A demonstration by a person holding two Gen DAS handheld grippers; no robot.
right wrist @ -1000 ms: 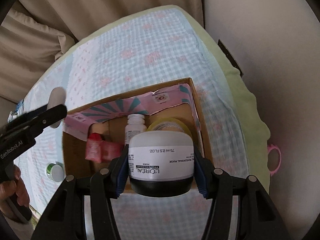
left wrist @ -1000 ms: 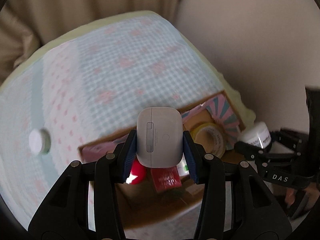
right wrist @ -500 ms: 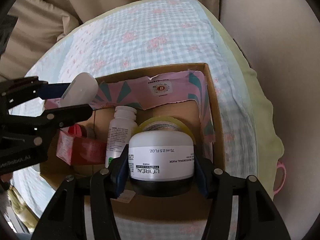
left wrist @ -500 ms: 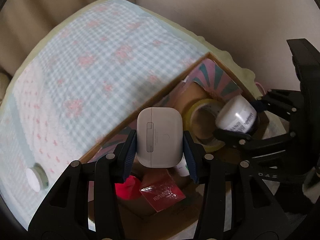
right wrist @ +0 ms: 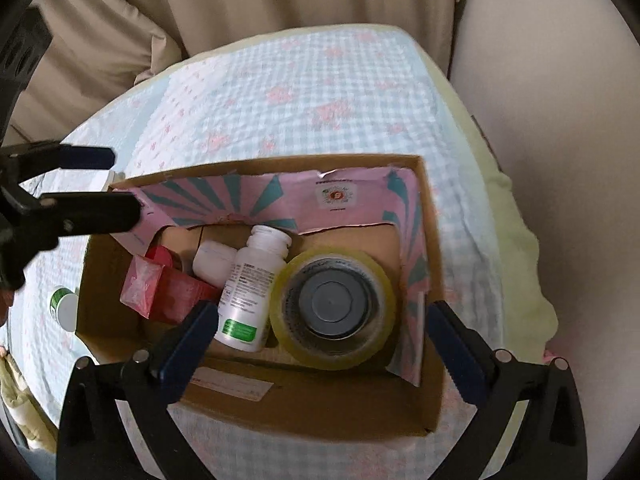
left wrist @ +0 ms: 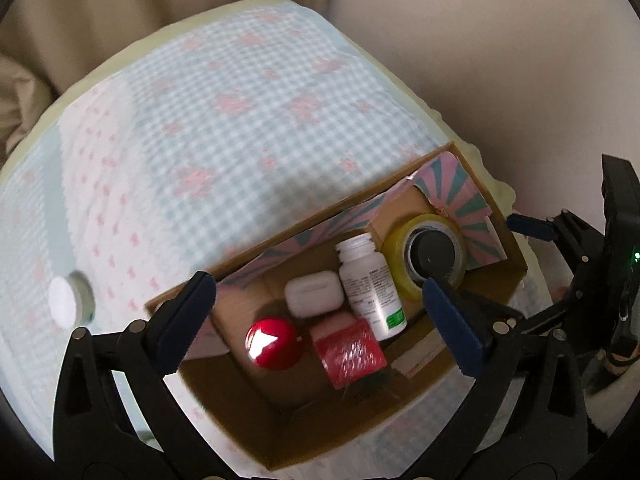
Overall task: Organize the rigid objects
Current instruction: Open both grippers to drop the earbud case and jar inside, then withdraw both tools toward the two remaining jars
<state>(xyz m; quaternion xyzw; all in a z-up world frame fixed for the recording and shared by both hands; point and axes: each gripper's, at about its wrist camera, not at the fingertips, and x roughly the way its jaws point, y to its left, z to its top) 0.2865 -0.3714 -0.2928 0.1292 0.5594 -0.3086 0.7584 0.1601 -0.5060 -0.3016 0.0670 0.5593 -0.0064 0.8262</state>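
Observation:
A cardboard box (left wrist: 248,412) (right wrist: 312,408) sits on the checked bed cover. Inside lie a white earbud case (left wrist: 314,298) (right wrist: 214,262), a white bottle (left wrist: 370,290) (right wrist: 252,288), a yellow tape roll (left wrist: 400,280) (right wrist: 288,308) with the dark-lidded jar (left wrist: 432,256) (right wrist: 332,304) standing in its hole, a red round thing (left wrist: 272,342) and a red packet (left wrist: 350,354) (right wrist: 160,292). My left gripper (left wrist: 320,320) is open and empty above the box. My right gripper (right wrist: 320,344) is open and empty above the jar.
A small white-and-green round container (left wrist: 66,306) (right wrist: 64,308) lies on the cover left of the box. Beige curtain and pillows stand behind the bed. A pale wall is on the right. The right gripper shows at the right edge of the left wrist view (left wrist: 560,248).
Both grippers have opened. The earbud case left the left gripper and lies in the box. The jar left the right gripper and stands inside the tape roll.

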